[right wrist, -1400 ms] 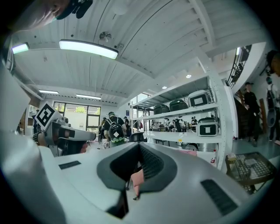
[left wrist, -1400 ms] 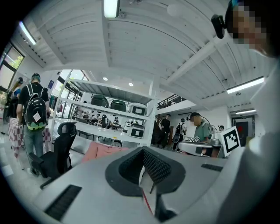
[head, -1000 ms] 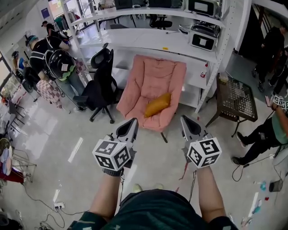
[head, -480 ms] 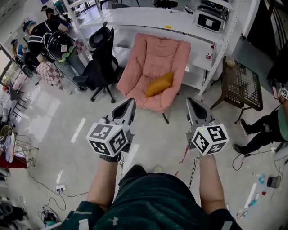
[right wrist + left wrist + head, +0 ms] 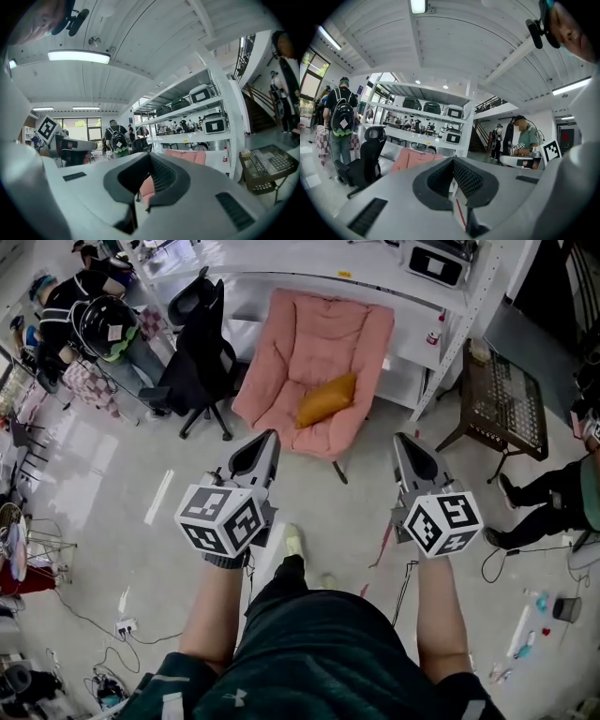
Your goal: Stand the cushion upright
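head view: cushion lies slanted on pink armchair, upper centre, higher in frame than a second ago; approach judged under way, cushion untouched; floor open ahead, office chair upper left, wire table upper right | left gripper view: left gripper jaws pressed together, nothing held | right gripper view: right gripper jaws together, empty

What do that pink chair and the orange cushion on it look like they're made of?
The pink chair looks like soft, matte padded fabric: puffy quilted panels with stitched seams. The orange cushion seems plain smooth cloth over soft filling, judging by its rounded, sagging shape; from this far the weave cannot be told.
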